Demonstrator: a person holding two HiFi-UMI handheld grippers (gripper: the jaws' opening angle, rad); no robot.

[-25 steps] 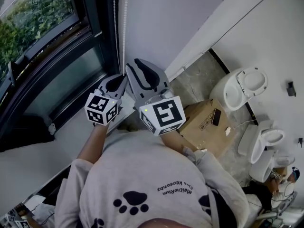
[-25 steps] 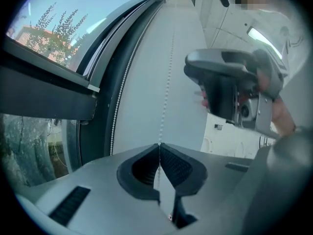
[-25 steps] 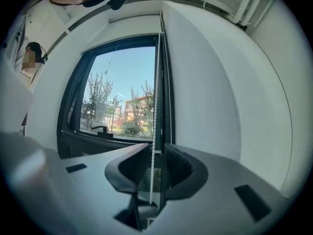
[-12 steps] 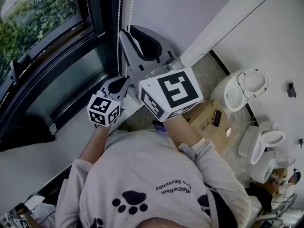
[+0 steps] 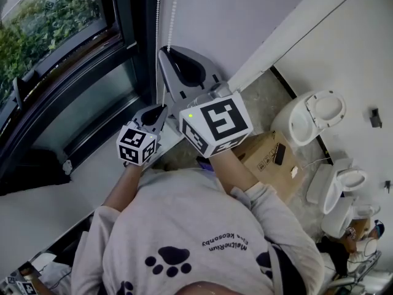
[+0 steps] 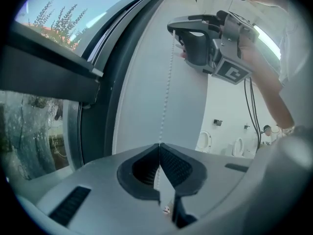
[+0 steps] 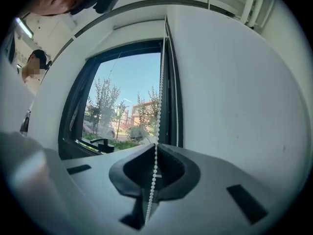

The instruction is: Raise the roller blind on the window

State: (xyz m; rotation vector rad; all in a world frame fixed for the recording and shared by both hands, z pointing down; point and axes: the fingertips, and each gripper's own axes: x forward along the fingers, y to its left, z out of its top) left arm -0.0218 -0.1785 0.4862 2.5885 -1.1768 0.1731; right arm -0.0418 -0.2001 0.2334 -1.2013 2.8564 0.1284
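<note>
A white bead chain (image 5: 158, 23) hangs in two strands beside the dark window frame (image 5: 132, 35); the blind itself is out of view. My left gripper (image 5: 160, 109) is low on the chain and shut on it; in the left gripper view its tips (image 6: 159, 145) meet around the chain (image 6: 167, 89). My right gripper (image 5: 163, 54) is higher on the same chain, above the left one. Its jaws are closing, and the chain (image 7: 160, 97) runs between its tips (image 7: 156, 145), which pinch it. The right gripper (image 6: 173, 29) also shows in the left gripper view, up the chain.
The white wall (image 5: 233, 17) lies right of the chain, the window glass (image 5: 55, 23) and sill (image 5: 92, 165) left. On the floor are a cardboard box (image 5: 267, 155) and several toilets (image 5: 310, 115). A window handle (image 7: 101, 144) sticks out inside the frame.
The right gripper went from beside the left one up along the chain and closed its jaws on it. The left gripper stayed low and shut.
</note>
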